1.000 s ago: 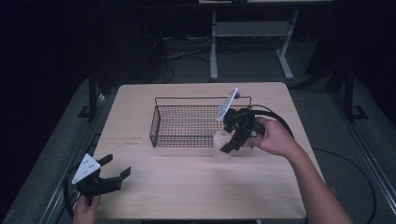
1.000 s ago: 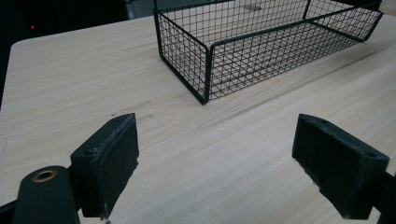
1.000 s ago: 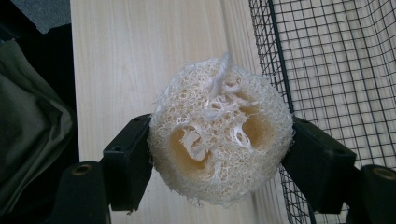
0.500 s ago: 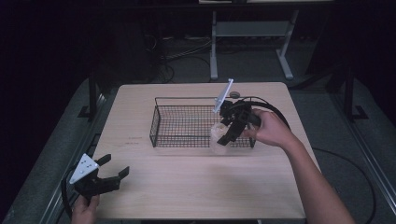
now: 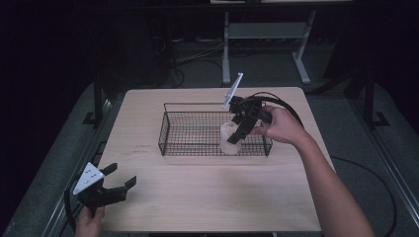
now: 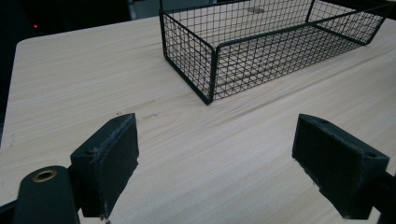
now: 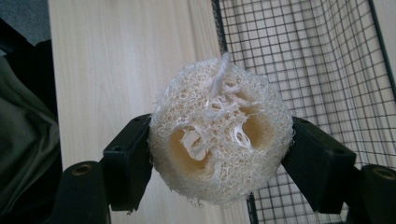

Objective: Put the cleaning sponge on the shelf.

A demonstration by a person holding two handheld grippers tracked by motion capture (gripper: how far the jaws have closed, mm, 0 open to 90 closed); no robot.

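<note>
- The worktop (image 5: 197,207), pale wood, carries one thing: a black wire basket (image 5: 188,132), the landmark for everything below.
- The basket stands around the worktop's middle, apparently empty inside, its mesh floor bare in the left gripper view.
- The right tongs (image 5: 237,134) hang over the basket's right end, pinching a loofah sponge (image 7: 219,133) from both sides; the jaws press into its fibrous flanks.
- The loofah sits right at the basket's near wall, seemingly straddling the rim line; the right gripper view shows bare wood on one side of it and mesh on the other.
- The left tongs (image 5: 116,185) rest well apart from the basket, off its near-left corner, jaws spread wide and holding nothing.
- Risk, as I judge it: released here, the light sponge could catch the rim wire and roll outside. Its springy body might also slip if the pinch loosens early.
</note>
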